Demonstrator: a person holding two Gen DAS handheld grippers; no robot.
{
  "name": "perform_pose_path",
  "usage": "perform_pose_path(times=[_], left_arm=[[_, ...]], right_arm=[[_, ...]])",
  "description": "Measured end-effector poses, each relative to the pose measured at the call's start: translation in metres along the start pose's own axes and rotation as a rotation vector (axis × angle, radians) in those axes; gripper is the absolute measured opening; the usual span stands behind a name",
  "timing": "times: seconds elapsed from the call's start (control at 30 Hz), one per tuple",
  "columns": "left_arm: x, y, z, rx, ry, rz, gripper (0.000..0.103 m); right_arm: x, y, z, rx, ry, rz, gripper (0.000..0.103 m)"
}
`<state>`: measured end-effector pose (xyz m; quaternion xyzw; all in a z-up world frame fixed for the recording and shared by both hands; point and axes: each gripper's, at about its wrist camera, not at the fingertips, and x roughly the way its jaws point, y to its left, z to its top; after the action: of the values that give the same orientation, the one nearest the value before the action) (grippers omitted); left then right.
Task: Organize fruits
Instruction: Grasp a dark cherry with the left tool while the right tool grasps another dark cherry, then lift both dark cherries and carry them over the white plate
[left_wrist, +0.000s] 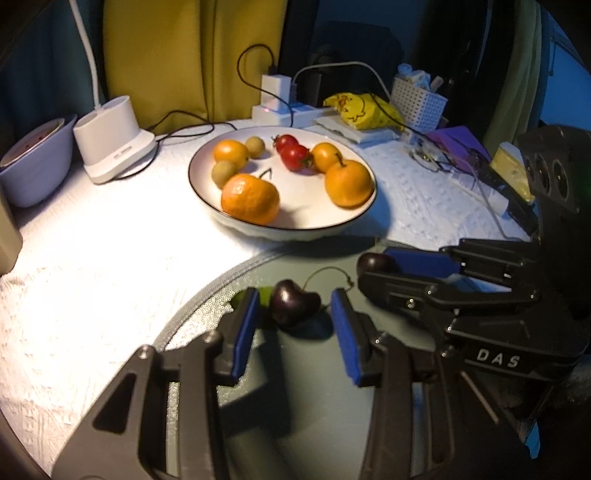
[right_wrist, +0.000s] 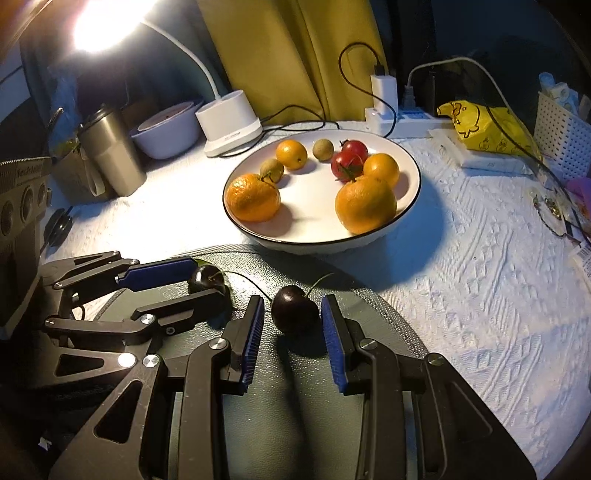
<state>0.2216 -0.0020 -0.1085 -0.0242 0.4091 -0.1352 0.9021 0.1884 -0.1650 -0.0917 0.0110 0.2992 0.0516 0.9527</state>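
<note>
Two dark cherries lie on a round grey mat (left_wrist: 207, 306) near the table's front. My left gripper (left_wrist: 295, 306) is open with one cherry (left_wrist: 293, 302) between its blue pads, not touching. My right gripper (right_wrist: 292, 314) is open around the other cherry (right_wrist: 293, 309); in the left wrist view that gripper (left_wrist: 373, 271) comes in from the right at that cherry (left_wrist: 375, 263). In the right wrist view the left gripper (right_wrist: 207, 277) straddles its cherry (right_wrist: 205, 279). Behind the mat, a white plate (right_wrist: 321, 242) holds oranges, red tomatoes and small brown-green fruits.
A white lamp base (right_wrist: 231, 122), a lilac bowl (right_wrist: 162, 142) and a steel tumbler (right_wrist: 110, 155) stand at the back left. A power strip with chargers (right_wrist: 384, 107), a yellow bag (right_wrist: 484, 125) and a white basket (right_wrist: 561, 133) stand at the back right. Cables trail behind the plate.
</note>
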Motion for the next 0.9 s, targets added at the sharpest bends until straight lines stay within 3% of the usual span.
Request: perform_pose_path(times=[0.3, 0.9], left_arm=[[0.004, 0.0, 0.0, 0.002, 0.018, 0.001, 0.031], [-0.012, -0.006, 0.002, 0.017, -0.014, 0.004, 0.03]], right_arm=[[0.004, 0.001, -0.001, -0.016, 0.01, -0.005, 0.034], [-0.008, 0.004, -0.003, -0.042, -0.02, -0.004, 0.026]])
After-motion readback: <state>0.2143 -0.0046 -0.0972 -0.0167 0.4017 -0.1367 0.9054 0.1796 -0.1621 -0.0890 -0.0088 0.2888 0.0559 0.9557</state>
